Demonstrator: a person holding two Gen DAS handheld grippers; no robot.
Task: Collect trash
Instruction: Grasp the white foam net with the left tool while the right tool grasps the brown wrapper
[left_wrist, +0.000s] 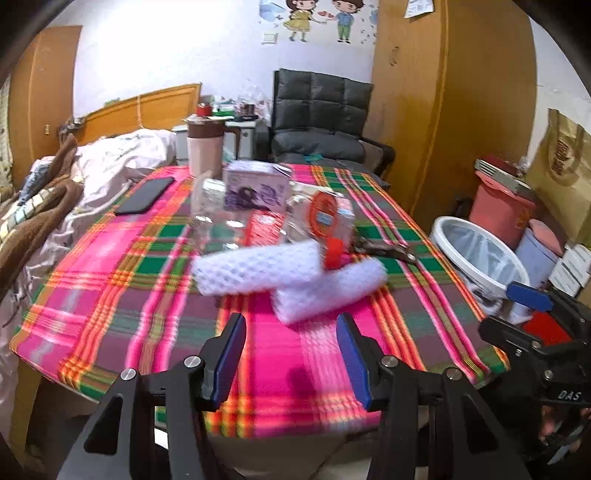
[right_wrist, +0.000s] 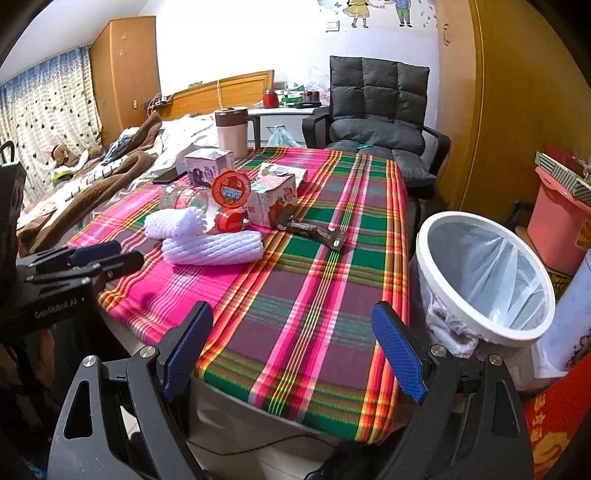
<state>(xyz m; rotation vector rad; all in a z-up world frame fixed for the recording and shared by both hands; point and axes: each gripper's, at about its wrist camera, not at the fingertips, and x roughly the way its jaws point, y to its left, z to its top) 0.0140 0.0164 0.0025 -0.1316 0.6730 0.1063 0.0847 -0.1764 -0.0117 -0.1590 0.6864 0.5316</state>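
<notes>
— Holding both tools over the near edge of the pink-and-green plaid tablecloth (right_wrist: 317, 280). My left gripper (left_wrist: 291, 354) stands partly spread, nothing between its blue pads. My right gripper (right_wrist: 291, 347) gapes wide, also empty.

— Where is the trash?

— Left view: two white foam-mesh fruit sleeves (left_wrist: 258, 267) lie at twelve o'clock, just beyond the left fingertips, not touched. Behind them, a clear plastic bottle with a red cap (left_wrist: 332, 254) lies on its side, beside a round orange-lidded cup (left_wrist: 325, 218) and a purple printed carton (left_wrist: 256, 188).

— And the bin?

— Right view: the white round waste bin with a clear liner (right_wrist: 484, 284) stands off the table at two o'clock. A dark crumpled snack wrapper (right_wrist: 317, 232) lies at twelve, apart from the sleeves.
</notes>
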